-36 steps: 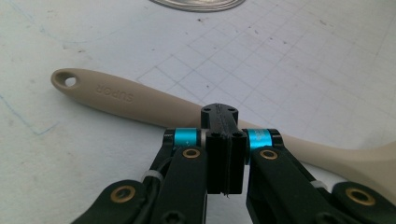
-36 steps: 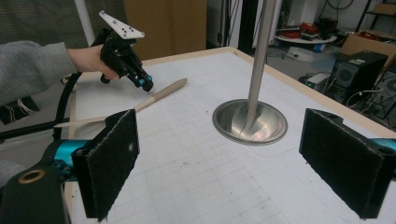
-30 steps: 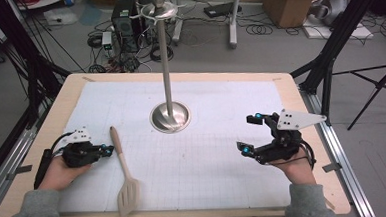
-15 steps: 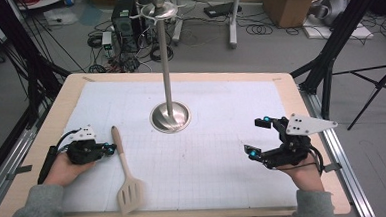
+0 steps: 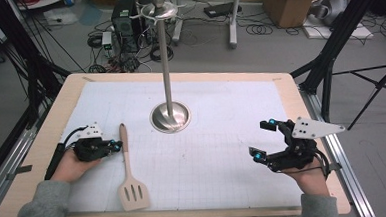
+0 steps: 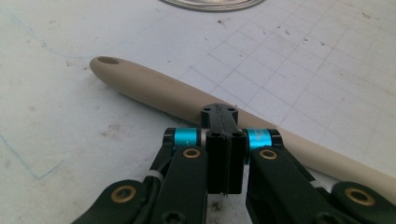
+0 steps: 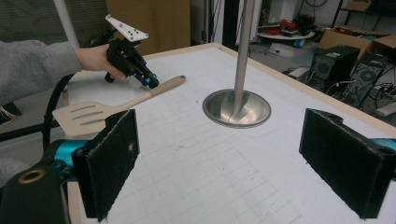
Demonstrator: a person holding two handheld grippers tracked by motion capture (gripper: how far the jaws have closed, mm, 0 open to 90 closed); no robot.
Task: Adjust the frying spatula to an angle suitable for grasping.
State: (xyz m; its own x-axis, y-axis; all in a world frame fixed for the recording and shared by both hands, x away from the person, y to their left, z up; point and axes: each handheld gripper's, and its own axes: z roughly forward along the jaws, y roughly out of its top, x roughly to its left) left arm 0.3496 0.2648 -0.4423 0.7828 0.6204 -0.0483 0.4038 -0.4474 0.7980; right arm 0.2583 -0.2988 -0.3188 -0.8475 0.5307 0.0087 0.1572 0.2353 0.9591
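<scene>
Spatula point(image 5: 128, 168) flat on mat; closed left gripper point(image 5: 117, 145) beside handle.

On the pale wooden table point(image 5: 43, 146) lies a white gridded mat point(image 5: 222, 137). The polished metal stand with a round base and tall pole point(image 5: 170, 115) sits just behind the mat's middle, toward twelve o'clock. The beige slotted spatula with a long handle point(image 5: 129, 177) lies at about eight o'clock from the stand, blade nearest the front edge. The left gripper point(image 5: 114, 145) sits at nine o'clock of the handle, seemingly touching it. The right gripper point(image 5: 264, 141) is at four o'clock from the stand, well apart.
</scene>
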